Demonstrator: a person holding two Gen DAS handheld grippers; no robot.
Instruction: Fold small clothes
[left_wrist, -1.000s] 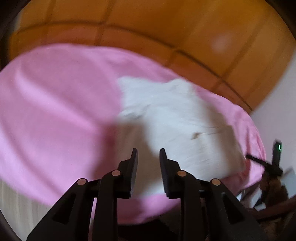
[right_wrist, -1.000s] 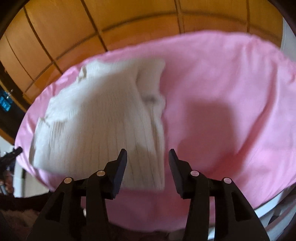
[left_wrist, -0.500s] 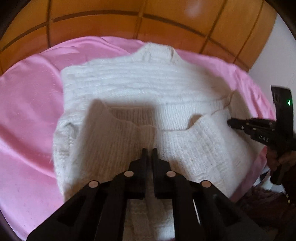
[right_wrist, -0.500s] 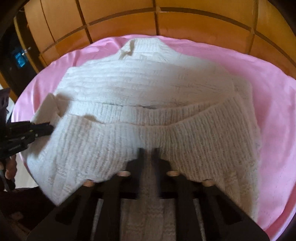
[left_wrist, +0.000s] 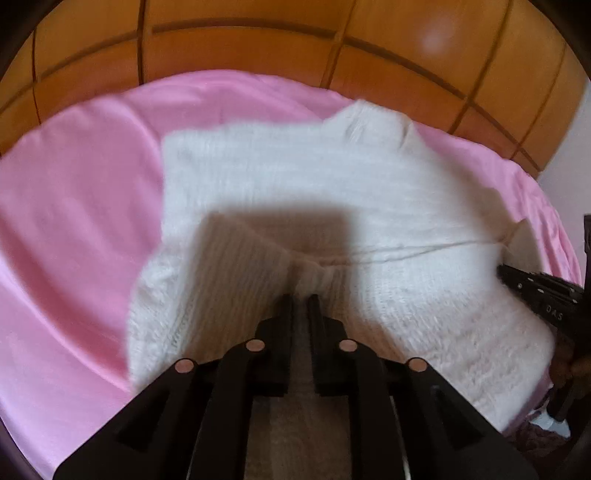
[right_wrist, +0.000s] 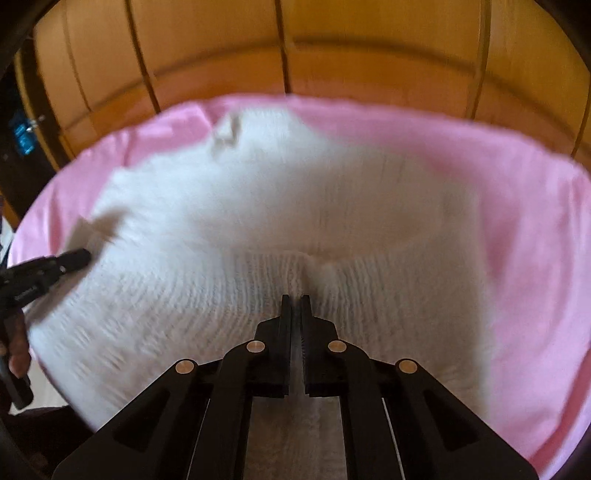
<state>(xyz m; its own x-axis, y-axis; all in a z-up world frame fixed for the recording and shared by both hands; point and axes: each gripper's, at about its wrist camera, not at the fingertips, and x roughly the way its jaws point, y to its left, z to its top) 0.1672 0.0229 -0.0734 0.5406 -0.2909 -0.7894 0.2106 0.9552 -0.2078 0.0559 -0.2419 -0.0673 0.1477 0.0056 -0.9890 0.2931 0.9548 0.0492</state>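
A white knitted sweater (left_wrist: 295, 177) lies on a pink sheet (left_wrist: 74, 221), its collar at the far side. My left gripper (left_wrist: 300, 299) is shut on the sweater's near hem, which is lifted and folded up over the body. My right gripper (right_wrist: 295, 297) is shut on the same hem of the sweater (right_wrist: 258, 192), further right. The right gripper also shows at the right edge of the left wrist view (left_wrist: 506, 271). The left gripper shows at the left edge of the right wrist view (right_wrist: 83, 254). Both views are blurred by motion.
A wooden panelled headboard (left_wrist: 258, 40) rises behind the pink sheet (right_wrist: 517, 221) and also fills the top of the right wrist view (right_wrist: 332, 55). A white wall (left_wrist: 569, 129) is at the far right. Dark furniture with a blue light (right_wrist: 22, 136) stands at the left.
A second ago both grippers were open above the sweater. They closed on its near hem half a second ago and have since carried it up and toward the collar.
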